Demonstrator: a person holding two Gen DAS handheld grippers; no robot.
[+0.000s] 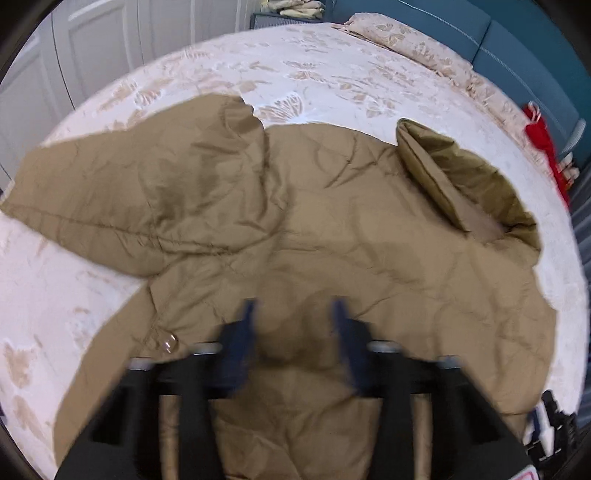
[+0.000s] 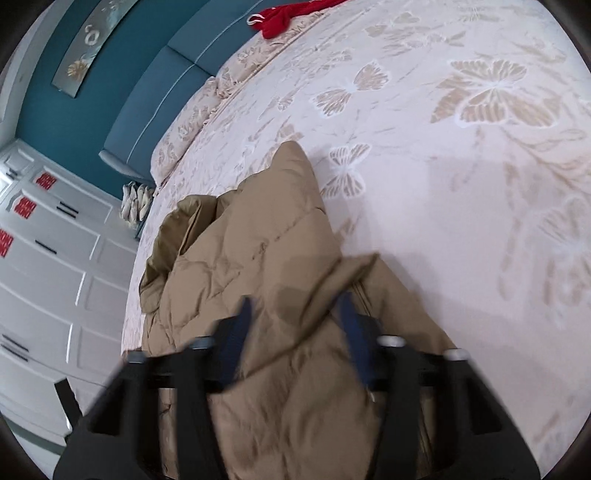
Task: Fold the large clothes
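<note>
A large tan padded jacket (image 1: 332, 229) lies spread on a bed, one sleeve (image 1: 122, 199) stretched to the left and its hood (image 1: 476, 181) at the right. My left gripper (image 1: 293, 314) is open, its blue fingers (image 1: 245, 325) hovering over the jacket's lower middle. In the right wrist view the jacket (image 2: 258, 251) is bunched, with a fold rising between the fingers. My right gripper (image 2: 295, 314) is open with jacket fabric lying between its blue fingers (image 2: 351, 321). Both views are motion-blurred near the fingers.
The bed has a white cover with beige butterfly print (image 2: 480, 221). A red garment (image 2: 284, 18) lies near the teal headboard (image 2: 155, 92), also in the left wrist view (image 1: 543, 144). White cabinets (image 2: 48, 266) stand beside the bed.
</note>
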